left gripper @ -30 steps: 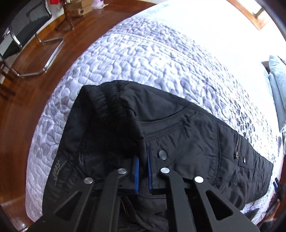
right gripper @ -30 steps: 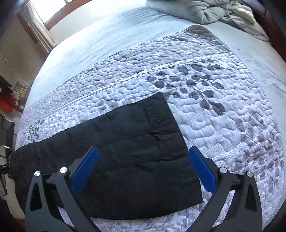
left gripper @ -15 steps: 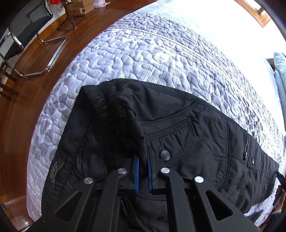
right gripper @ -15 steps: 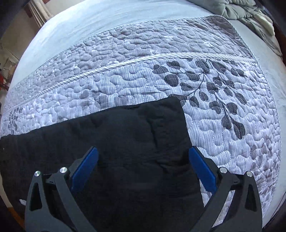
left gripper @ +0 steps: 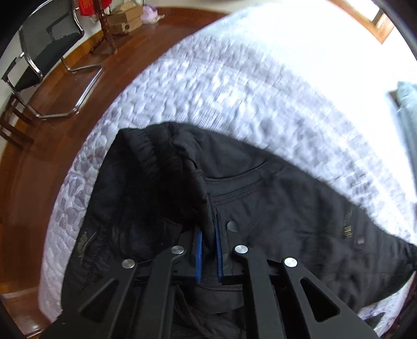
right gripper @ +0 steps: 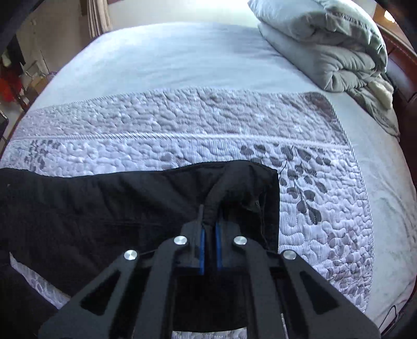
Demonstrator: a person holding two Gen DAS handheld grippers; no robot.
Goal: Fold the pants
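Black pants point(left gripper: 273, 208) lie lengthwise along the near edge of a quilted bedspread point(left gripper: 234, 91). In the left wrist view my left gripper point(left gripper: 207, 234) is shut on a bunched fold of the pants at the waistband, beside a snap button point(left gripper: 231, 225) and a zip pocket point(left gripper: 348, 221). In the right wrist view the leg end of the pants point(right gripper: 104, 208) reaches to the hem, and my right gripper point(right gripper: 210, 229) has just closed and is shut on a pinched-up ridge of fabric near that hem, lifted slightly off the bedspread point(right gripper: 182, 135).
A folded grey duvet point(right gripper: 325, 44) sits at the far right of the bed. A wooden floor point(left gripper: 65, 117) runs along the bed's left side, with a black cantilever chair point(left gripper: 47, 47) and cardboard boxes point(left gripper: 125, 18) beyond it.
My right gripper closed from wide open onto the leg fabric near the hem and pulled it up into a ridge. The left gripper kept its grip at the waistband.
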